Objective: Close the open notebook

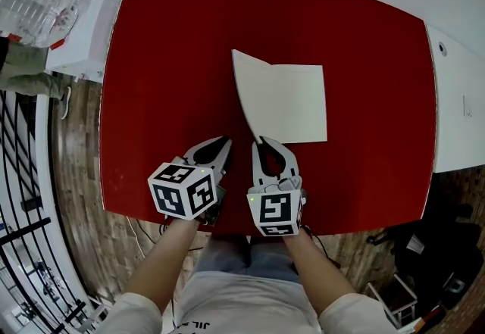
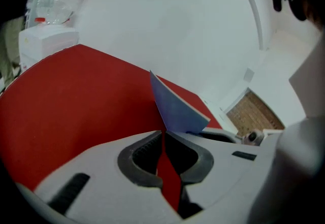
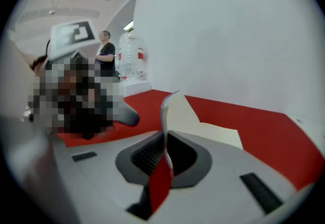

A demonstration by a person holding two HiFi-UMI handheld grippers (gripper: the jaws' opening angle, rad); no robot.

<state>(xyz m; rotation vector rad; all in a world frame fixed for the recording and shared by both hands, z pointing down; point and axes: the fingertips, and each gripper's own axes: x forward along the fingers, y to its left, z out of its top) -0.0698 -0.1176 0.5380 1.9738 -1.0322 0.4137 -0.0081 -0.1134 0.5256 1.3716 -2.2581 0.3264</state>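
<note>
1 notebook [image 1: 295, 109]: cover [image 1: 246, 94] upright, its corner pinched by right gripper [image 1: 262, 142]. Left gripper [image 1: 226, 142] beside notebook, jaws pressed together, empty. Risk: the thin cover may slip and flop open.

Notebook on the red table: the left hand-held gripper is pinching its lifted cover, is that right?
No, only the side is wrong. The right hand-held gripper pinches the lifted cover of the notebook on the red table; the right gripper view shows the cover's edge between its jaws. The left hand-held gripper is shut on nothing.
</note>
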